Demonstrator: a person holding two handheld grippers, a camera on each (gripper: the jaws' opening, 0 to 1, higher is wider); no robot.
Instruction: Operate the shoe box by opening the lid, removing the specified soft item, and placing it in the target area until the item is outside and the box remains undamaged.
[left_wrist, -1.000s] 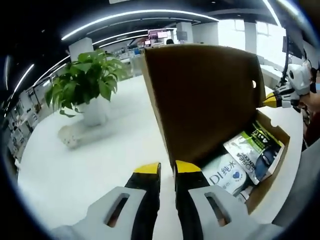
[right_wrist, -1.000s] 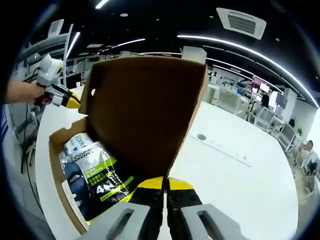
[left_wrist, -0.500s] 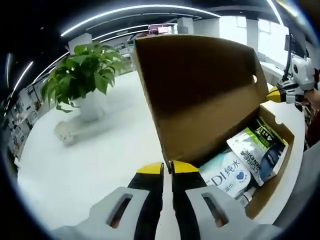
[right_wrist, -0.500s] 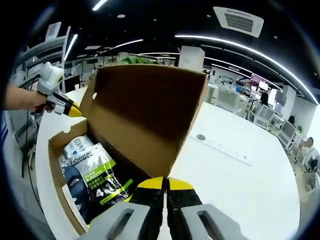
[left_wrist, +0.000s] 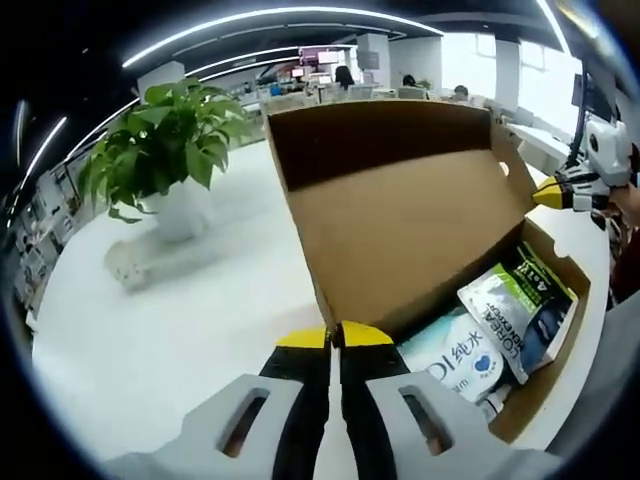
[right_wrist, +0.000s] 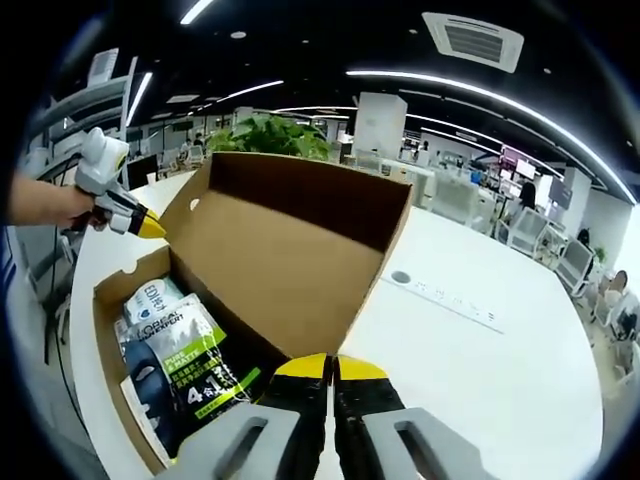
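Left of the box (left_wrist: 545, 370) stands a plant (left_wrist: 160, 150). The lid (left_wrist: 400, 230) leans back, opened. I hold my left gripper (left_wrist: 335, 338) and right gripper (right_wrist: 330, 367) at its near wall, jaws together, empty. The pouch (right_wrist: 185, 370) lies inside; next I must part one gripper's jaws and reach in.

One open shoe box (left_wrist: 400, 215) holds two soft packets (left_wrist: 520, 300) (left_wrist: 455, 355); one potted plant (left_wrist: 165, 150) stands nearby.

Bright overhead strip lights, sharp centre, fisheye bending at edges
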